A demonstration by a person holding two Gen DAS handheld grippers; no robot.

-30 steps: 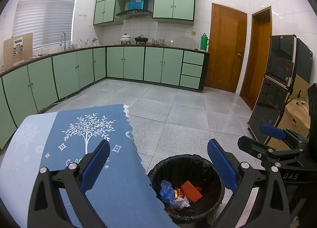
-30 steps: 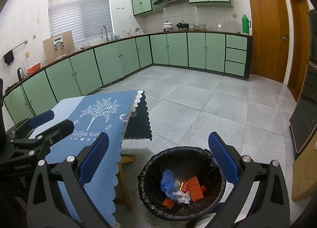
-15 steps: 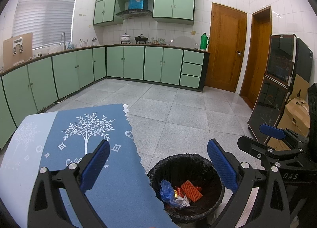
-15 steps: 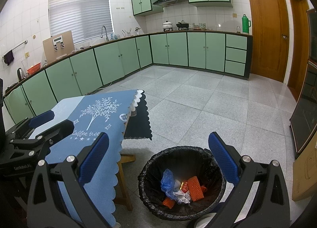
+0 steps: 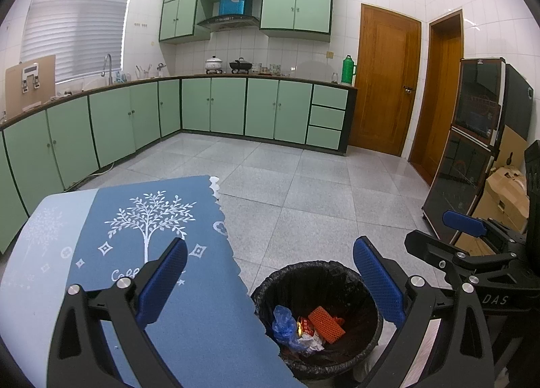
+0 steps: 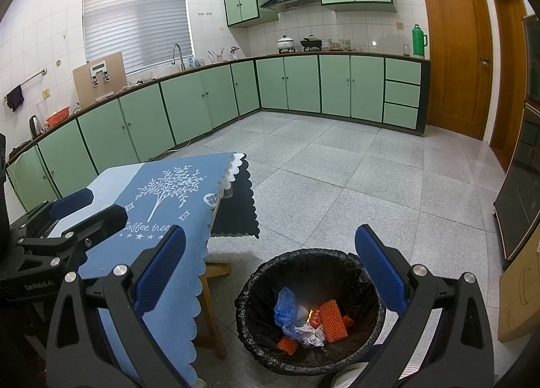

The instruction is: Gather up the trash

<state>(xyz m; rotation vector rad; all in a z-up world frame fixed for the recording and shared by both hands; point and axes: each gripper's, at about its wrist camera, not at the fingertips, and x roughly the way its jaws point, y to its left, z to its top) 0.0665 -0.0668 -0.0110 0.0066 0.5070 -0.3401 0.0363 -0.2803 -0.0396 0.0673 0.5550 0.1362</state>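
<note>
A round bin with a black liner (image 5: 337, 273) (image 6: 341, 259) stands on the floor beside the table. Inside lie orange foam netting (image 5: 325, 320) (image 6: 332, 320), a blue plastic bag (image 5: 283, 320) (image 6: 285, 307) and crumpled wrappers (image 6: 312, 334). My left gripper (image 5: 270, 278) is open and empty, held above the table edge and the bin. My right gripper (image 6: 270, 269) is open and empty, above the bin. Each gripper shows in the other's view, the right one (image 5: 462, 222) and the left one (image 6: 72, 200).
A table with a blue tree-print cloth (image 5: 152, 219) (image 6: 168, 192) stands left of the bin. Green cabinets (image 5: 229, 104) line the far walls. A dark glass cabinet (image 5: 472, 151) and cardboard boxes (image 5: 506, 195) stand at right. Grey tiled floor (image 6: 337, 168) stretches ahead.
</note>
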